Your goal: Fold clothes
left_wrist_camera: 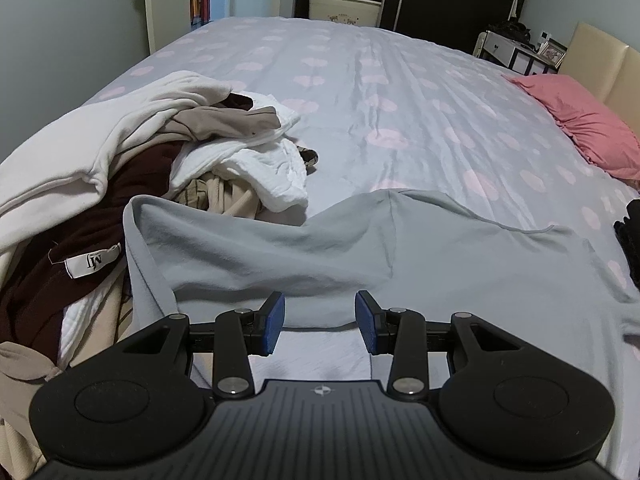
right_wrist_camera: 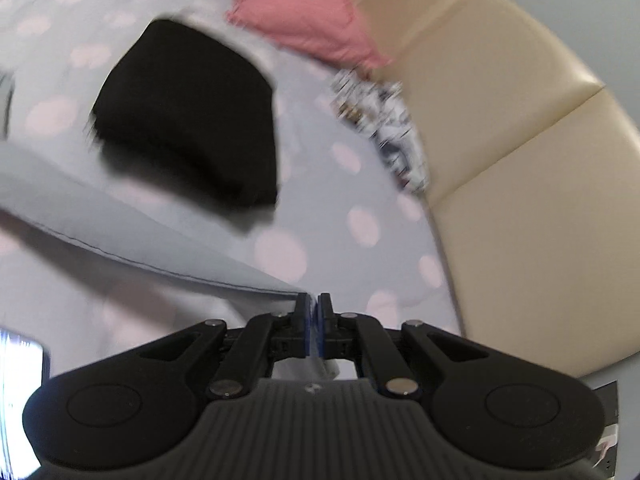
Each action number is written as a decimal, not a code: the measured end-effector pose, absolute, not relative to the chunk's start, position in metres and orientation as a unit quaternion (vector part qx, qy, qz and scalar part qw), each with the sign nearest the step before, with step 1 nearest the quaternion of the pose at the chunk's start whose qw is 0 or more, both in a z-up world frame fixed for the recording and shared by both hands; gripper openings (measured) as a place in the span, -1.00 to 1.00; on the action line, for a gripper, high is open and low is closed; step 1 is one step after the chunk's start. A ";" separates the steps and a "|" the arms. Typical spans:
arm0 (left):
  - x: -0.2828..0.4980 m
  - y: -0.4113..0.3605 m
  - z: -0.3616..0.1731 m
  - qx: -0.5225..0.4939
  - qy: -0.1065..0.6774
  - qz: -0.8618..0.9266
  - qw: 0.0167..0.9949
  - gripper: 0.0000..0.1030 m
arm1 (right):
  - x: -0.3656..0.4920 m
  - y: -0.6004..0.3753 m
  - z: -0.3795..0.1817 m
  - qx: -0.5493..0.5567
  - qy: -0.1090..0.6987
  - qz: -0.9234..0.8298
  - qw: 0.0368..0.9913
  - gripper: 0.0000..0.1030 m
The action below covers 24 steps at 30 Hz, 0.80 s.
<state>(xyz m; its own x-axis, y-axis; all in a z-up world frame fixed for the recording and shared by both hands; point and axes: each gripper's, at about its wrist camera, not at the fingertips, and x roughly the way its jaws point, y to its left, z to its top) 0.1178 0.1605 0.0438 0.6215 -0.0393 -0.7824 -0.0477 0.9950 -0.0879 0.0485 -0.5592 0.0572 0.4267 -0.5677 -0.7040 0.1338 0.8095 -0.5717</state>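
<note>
in the left wrist view, the left gripper hovers with its blue-padded fingers about half apart and nothing between them, over a pale grey-blue soft garment spread on the polka-dot bedsheet. a heap of white, maroon and beige unfolded clothes lies at ten o'clock, a pink pillow at two o'clock. in the blurred right wrist view, the right gripper is pinched closed on the garment's hemmed edge, which runs off toward nine o'clock. a folded black garment sits at eleven o'clock, a beige padded headboard at two o'clock.
</note>
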 end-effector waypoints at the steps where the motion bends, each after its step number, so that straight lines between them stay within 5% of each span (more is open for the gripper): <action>1: 0.118 0.161 0.042 -0.048 0.437 0.003 0.898 -0.29 | 0.044 -0.559 0.049 -0.218 0.503 -0.209 0.810 -0.93; 13: 0.122 0.159 0.037 -0.049 0.448 0.002 0.893 -0.29 | -0.005 -0.547 -0.032 -0.135 0.616 -0.145 0.762 -0.91; 19: 0.121 0.156 0.034 -0.046 0.458 -0.008 0.888 -0.29 | -0.002 -0.530 -0.009 -0.127 0.590 -0.144 0.784 -0.62; 24: 0.119 0.155 0.031 -0.041 0.461 -0.016 0.886 -0.28 | 0.013 -0.502 0.022 -0.089 0.540 -0.122 0.828 -0.59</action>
<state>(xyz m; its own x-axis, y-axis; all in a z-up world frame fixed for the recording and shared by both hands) 0.1193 0.1552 0.0311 0.5747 -0.0650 -0.8158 -0.0097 0.9962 -0.0862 0.0128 -0.5021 0.0225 0.3867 -0.2973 -0.8730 0.1054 0.9547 -0.2784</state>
